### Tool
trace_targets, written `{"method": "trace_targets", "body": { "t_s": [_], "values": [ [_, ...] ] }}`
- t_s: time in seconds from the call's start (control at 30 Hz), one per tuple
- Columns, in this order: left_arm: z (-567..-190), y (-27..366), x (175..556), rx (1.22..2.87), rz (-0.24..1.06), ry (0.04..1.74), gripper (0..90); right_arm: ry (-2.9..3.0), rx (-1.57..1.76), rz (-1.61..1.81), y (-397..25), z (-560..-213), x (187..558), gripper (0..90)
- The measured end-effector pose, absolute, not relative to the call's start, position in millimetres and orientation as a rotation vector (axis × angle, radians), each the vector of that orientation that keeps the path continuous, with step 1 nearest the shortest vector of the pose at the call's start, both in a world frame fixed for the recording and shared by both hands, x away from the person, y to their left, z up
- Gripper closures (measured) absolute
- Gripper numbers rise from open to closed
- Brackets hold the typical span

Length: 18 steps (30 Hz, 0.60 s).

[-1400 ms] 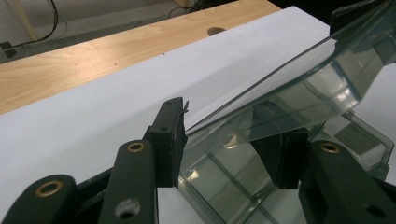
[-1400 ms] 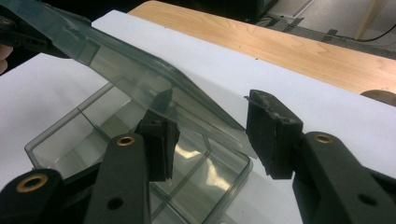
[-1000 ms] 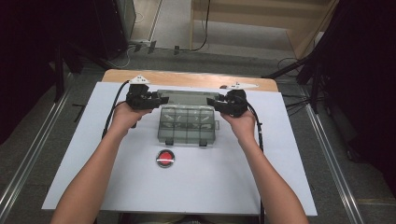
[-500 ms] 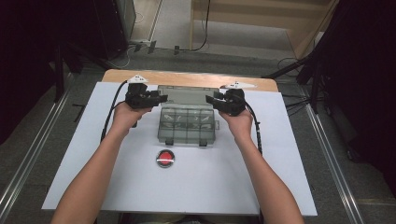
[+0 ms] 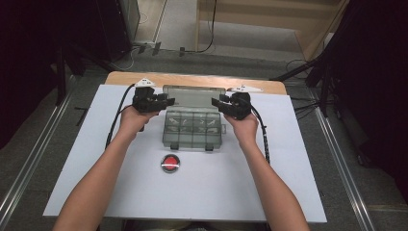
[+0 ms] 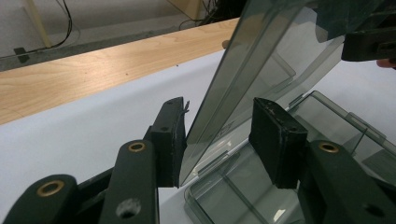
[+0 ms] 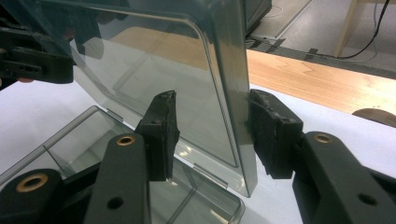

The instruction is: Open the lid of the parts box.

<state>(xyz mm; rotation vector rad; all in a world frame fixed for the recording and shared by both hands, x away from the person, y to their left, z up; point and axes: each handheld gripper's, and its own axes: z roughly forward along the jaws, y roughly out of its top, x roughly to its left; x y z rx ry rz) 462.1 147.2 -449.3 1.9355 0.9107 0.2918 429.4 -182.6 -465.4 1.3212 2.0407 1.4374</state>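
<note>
At the centre of the high view a clear box [image 5: 194, 129] sat on the white worktop [image 5: 288, 183], its lid [image 5: 194, 93] raised toward the far edge. The left gripper [image 6: 219, 140] and right gripper [image 7: 212, 135] each straddled a side edge of the lid, fingers [image 6: 170, 140] apart with one pad touching. A red button [image 5: 170, 162] lay nearer the person. To open it well, I judged both hands should swing back evenly, without twisting the hinge.
</note>
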Motion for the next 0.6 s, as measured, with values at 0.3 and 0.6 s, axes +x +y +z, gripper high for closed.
{"method": "trace_targets", "body": {
  "t_s": [0.3,0.6],
  "values": [
    [-454.6,146.6,464.7,1.903,0.276,0.956,54.6,2.016,1.345,1.45,-182.1,-471.5,433.6,55.5],
    [-460.8,142.3,465.2,1.908,0.303,0.979,54.5,2.013,1.378,1.442,-181.3,-480.3,437.2,56.3]
  ]
}}
